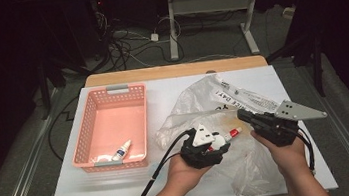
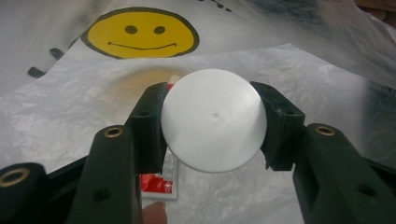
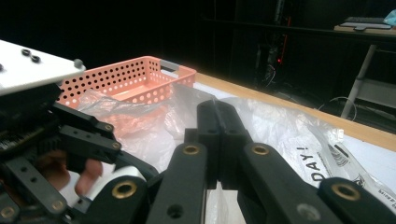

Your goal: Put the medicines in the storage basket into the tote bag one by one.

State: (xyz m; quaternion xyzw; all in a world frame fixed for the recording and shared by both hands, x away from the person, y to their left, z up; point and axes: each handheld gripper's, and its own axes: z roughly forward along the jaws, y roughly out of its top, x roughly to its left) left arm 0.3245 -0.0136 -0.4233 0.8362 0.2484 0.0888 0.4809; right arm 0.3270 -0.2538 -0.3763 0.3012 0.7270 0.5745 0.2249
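**White-capped tube gripped over the plastic bag**

While my left gripper [image 2: 214, 122] is clamped on the round white end of a tube [image 2: 214, 120], the two black pads press against its sides, one on each flank. In the left gripper view, the white disc faces the camera squarely, and a red and white printed part of the tube shows below it, behind the left jaw. In the high view the tube [image 1: 228, 135] lies roughly level in that gripper [image 1: 217, 144], its red tip pointing toward my right hand.

My right gripper [image 3: 217, 122] has its jaws pressed together on the thin film of the plastic bag [image 3: 280, 130], and in the high view it [image 1: 243, 115] sits at the bag's crumpled middle, near the tube's tip.

The bag [image 1: 223, 103] is spread across the white table top [image 1: 123, 190], translucent and wrinkled, with black lettering on its far part and a yellow smiley face [image 2: 140, 32] printed on it, just beyond the tube.

To the left of the bag stands a pink perforated basket [image 1: 90, 122] with grey handles. A small white bottle [image 1: 122, 150] with a blue label lies in its near right corner, well apart from both grippers.
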